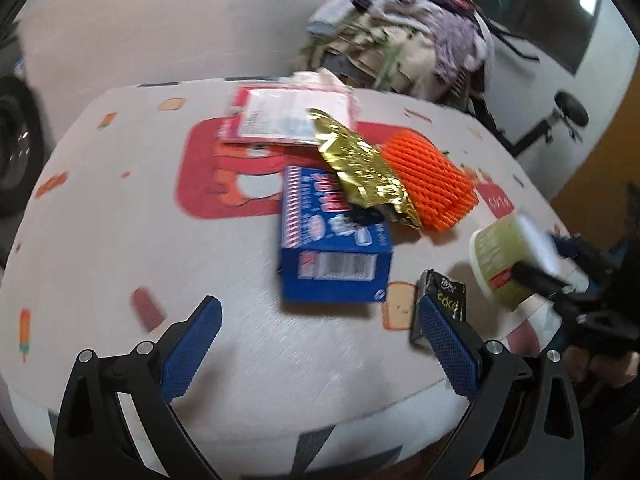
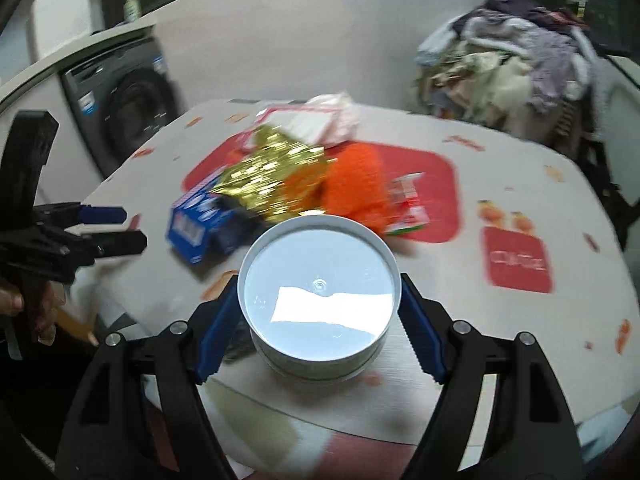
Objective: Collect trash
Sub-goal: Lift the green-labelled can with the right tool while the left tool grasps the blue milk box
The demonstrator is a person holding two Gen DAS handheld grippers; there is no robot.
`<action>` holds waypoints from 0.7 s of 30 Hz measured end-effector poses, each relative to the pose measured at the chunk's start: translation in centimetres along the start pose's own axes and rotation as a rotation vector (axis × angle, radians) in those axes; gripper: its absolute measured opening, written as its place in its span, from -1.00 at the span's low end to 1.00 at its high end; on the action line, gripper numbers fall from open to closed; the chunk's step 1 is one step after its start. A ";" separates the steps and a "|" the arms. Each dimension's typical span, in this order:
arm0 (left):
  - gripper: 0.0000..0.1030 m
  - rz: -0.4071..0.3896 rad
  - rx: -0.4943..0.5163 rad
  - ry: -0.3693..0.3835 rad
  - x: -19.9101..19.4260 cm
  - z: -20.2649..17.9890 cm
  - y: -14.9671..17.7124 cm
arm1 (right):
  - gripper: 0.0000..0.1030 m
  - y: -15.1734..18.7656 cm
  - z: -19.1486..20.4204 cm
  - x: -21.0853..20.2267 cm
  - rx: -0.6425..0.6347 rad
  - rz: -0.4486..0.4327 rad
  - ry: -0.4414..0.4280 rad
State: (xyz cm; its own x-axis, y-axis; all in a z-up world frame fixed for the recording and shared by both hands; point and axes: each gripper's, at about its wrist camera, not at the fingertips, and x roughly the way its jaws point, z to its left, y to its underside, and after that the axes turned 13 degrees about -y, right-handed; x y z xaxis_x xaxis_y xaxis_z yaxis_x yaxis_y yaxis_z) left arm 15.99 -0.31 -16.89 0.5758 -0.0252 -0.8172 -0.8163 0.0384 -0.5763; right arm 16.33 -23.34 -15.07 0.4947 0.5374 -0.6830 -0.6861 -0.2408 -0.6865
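A round tub with a white lid [image 2: 320, 296] and a green label [image 1: 500, 256] sits between my right gripper's [image 2: 320, 316] blue pads, which press on its sides just above the table's near edge. My left gripper [image 1: 320, 320] stands open over the tablecloth with nothing between its fingers. A small black wrapper [image 1: 442, 300] lies by its right finger. Ahead of it lies a blue box [image 1: 332, 244], with a crumpled gold wrapper [image 1: 364, 172] over its far end and an orange foam net [image 1: 428, 184] beside that. A pink and white packet [image 1: 288, 114] lies at the back.
The printed tablecloth [image 1: 120, 220] covers a rounded table. A red and green packet [image 2: 408, 208] lies right of the orange net. A laundry heap [image 2: 512, 64] stands behind the table at right, and a washing machine [image 2: 124, 104] at left. A hand [image 2: 24, 308] holds the left gripper's handle.
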 end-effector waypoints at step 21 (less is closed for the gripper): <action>0.45 0.150 0.043 -0.077 7.3 -1.0 -3.5 | 0.46 1.3 -3.9 -4.8 0.098 -0.081 0.106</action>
State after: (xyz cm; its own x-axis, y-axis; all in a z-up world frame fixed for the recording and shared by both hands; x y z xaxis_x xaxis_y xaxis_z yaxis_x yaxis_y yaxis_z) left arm 22.99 -1.65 -20.85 0.4504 0.0603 -0.8908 -0.8918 0.0791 -0.4455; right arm 15.16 -29.42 -13.68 0.6006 0.4621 -0.6525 -0.6879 -0.1174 -0.7163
